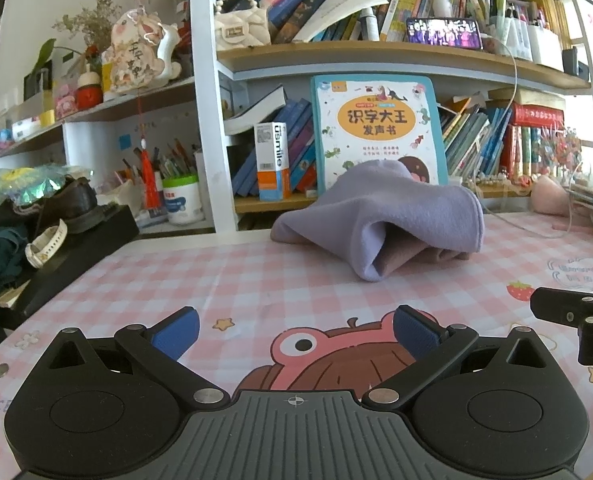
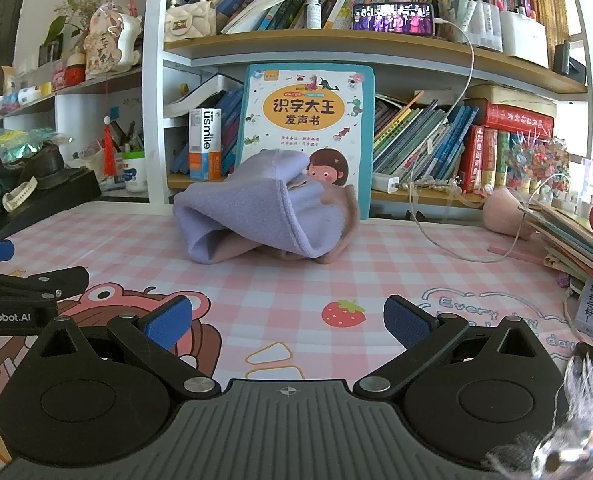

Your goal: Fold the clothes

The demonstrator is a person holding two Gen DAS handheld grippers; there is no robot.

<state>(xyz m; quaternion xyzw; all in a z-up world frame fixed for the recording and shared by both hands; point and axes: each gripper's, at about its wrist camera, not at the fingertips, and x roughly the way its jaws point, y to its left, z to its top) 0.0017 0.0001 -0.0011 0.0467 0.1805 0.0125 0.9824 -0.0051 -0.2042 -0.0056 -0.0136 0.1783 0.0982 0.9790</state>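
Lilac garment (image 1: 380,216), crumpled in a loose heap with a pinkish-beige inner side showing at its open folds, lies on the worktop (image 1: 256,280) at the far edge, touching nothing but the checked pink mat. Landmark: the big teal-edged children's book (image 1: 376,128) propped upright against the shelf unit; the garment sits directly in front of it and covers its lower part. In the right wrist view the same garment (image 2: 264,208) hides the book (image 2: 308,120) at its lower left, and the printed girl's face shows beside the cloth.

Left gripper (image 1: 294,332): blue fingers (image 1: 176,330) spread wide, nothing between them, low over the frog print on the mat, well on the near side of the garment. Right gripper (image 2: 286,326): fingers (image 2: 410,324) also spread wide, empty, over the strawberry print, likewise well short of the garment. Each gripper shows at the edge of the other's view, side by side.

White "usmile" box (image 1: 272,160) stands upright on the shelf left of the book. White cable (image 2: 448,240) trails across the worktop right of the book. Phone (image 2: 392,18) with a lit screen on the shelf above the book.
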